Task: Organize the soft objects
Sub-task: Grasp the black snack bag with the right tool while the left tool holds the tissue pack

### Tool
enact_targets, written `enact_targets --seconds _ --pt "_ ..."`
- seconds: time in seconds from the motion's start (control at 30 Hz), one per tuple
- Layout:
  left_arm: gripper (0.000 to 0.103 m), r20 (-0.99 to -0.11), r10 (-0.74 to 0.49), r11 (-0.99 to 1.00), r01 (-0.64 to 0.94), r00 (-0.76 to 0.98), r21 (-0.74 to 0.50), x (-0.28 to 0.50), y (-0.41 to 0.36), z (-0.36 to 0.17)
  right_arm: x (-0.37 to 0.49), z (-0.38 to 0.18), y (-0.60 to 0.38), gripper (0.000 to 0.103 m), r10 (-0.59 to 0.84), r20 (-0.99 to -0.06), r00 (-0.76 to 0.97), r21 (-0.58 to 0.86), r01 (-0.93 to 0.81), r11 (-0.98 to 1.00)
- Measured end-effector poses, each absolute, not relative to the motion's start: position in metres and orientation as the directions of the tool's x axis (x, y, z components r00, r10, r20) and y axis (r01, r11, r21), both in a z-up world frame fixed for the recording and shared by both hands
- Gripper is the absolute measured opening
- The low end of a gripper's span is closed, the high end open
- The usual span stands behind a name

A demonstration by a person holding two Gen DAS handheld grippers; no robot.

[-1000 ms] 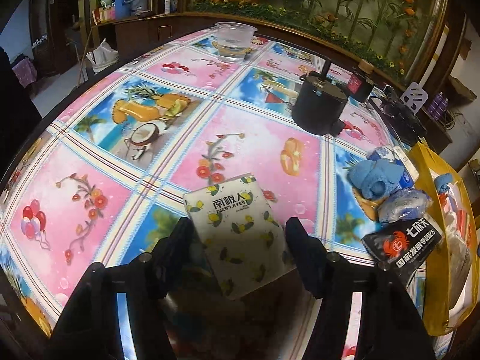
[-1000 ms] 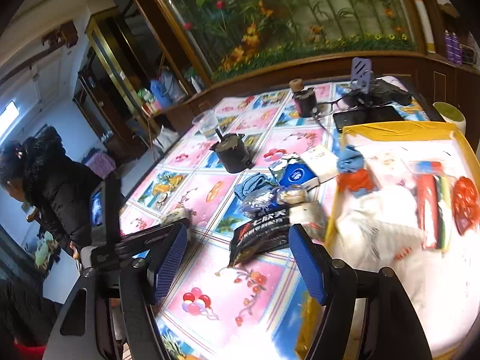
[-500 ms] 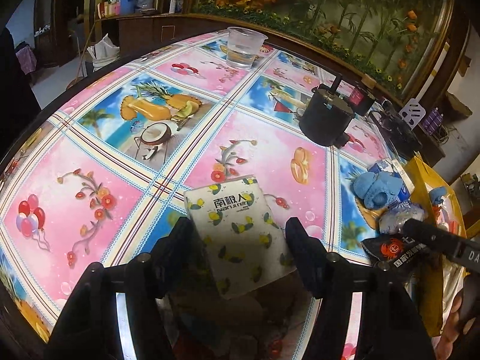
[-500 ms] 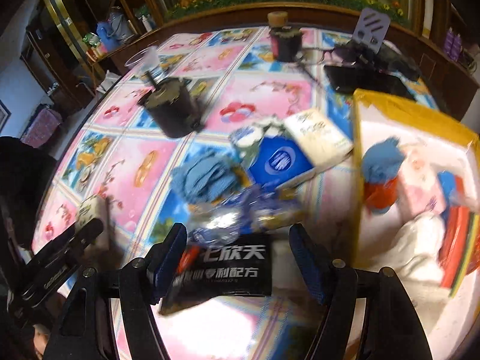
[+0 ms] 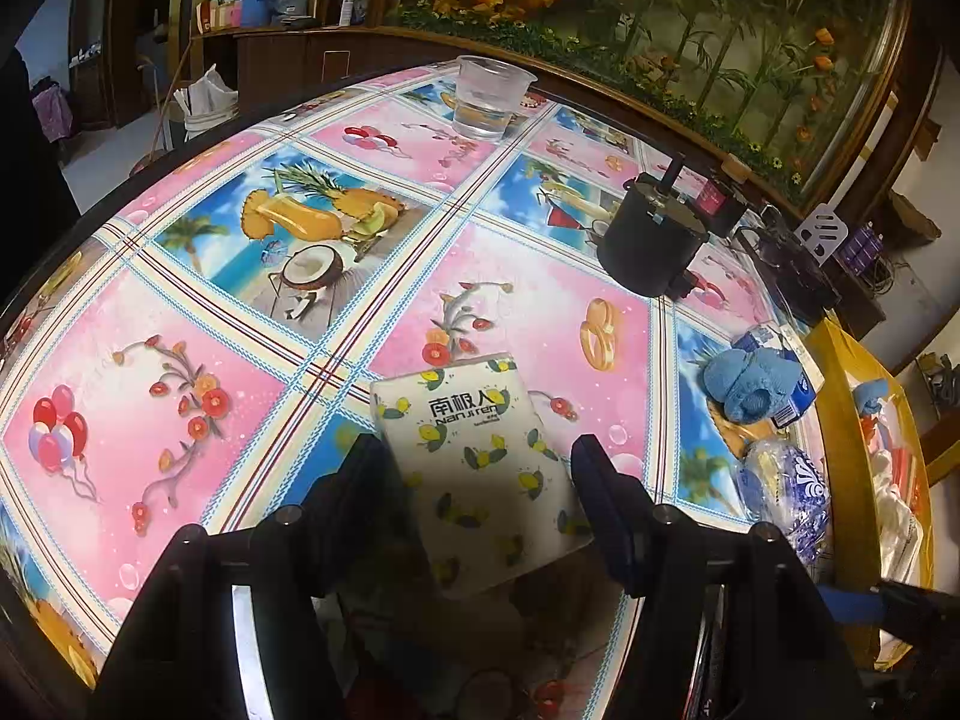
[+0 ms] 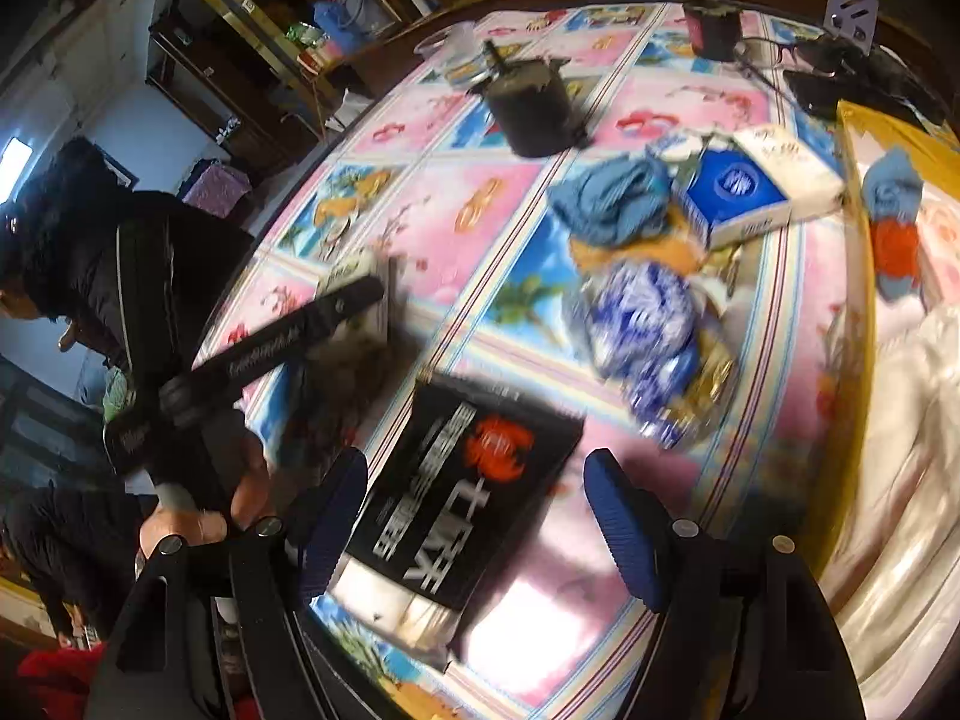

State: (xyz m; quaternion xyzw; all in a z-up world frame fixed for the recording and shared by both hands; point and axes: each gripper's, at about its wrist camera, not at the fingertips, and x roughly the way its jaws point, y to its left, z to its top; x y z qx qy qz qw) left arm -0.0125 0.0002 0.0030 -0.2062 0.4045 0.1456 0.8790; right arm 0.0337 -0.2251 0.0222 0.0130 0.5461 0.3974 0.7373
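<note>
A white tissue pack (image 5: 480, 456) with lemon print lies on the table between the fingers of my left gripper (image 5: 480, 480), which is open around it; contact with the pads is unclear. My right gripper (image 6: 474, 510) is open and hangs over a black packet (image 6: 462, 492) with a red crab logo. Past it lie a blue-and-white wrapped bundle (image 6: 642, 324), a blue cloth (image 6: 612, 198) and a blue-and-white tissue box (image 6: 738, 192). The left gripper also shows in the right wrist view (image 6: 336, 312).
A black pot (image 5: 651, 246) and a clear plastic cup (image 5: 489, 96) stand on the far side of the table. A yellow-rimmed bin (image 6: 864, 240) with soft items sits at the right. A person in black (image 6: 90, 252) is at the left table edge.
My right gripper has dropped lower and closer over the black packet. My left gripper has stayed around the tissue pack, tilting slightly.
</note>
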Motion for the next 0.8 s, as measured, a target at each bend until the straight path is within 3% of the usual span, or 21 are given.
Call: enact_targets --seconds 0.13,0.27,0.33,0.37,0.47,0.8 --pt "0.064 -0.772 0.090 0.873 -0.423 0.630 -0.243 -0.012 0.000 0.003 0.012 0.018 -0.218 0.079 0.586 -0.807 0.075 0.453 -0.558 0.695" --pt "0.064 -0.771 0.089 0.873 -0.423 0.630 -0.245 -0.012 0.000 0.003 0.002 0.010 -0.205 0.079 0.511 -0.846 0.150 0.344 -0.578 0.740" --pt "0.064 -0.771 0.090 0.873 -0.423 0.630 -0.244 -0.012 0.000 0.003 0.000 0.006 -0.201 0.053 0.485 -0.858 0.172 0.301 -0.596 0.745" --pt "0.064 -0.772 0.091 0.873 -0.423 0.630 -0.243 -0.012 0.000 0.003 -0.001 0.007 -0.199 0.049 0.472 -0.862 0.185 0.280 -0.604 0.747" --pt "0.061 -0.768 0.083 0.872 -0.420 0.635 -0.253 -0.013 0.001 0.003 0.004 0.013 -0.201 0.045 0.521 -0.831 0.193 0.315 -0.610 0.727" --pt "0.055 -0.719 0.061 0.883 -0.373 0.692 -0.284 -0.019 -0.004 0.012 0.043 0.064 -0.192 0.045 0.566 -0.637 0.523 0.153 -0.633 0.759"
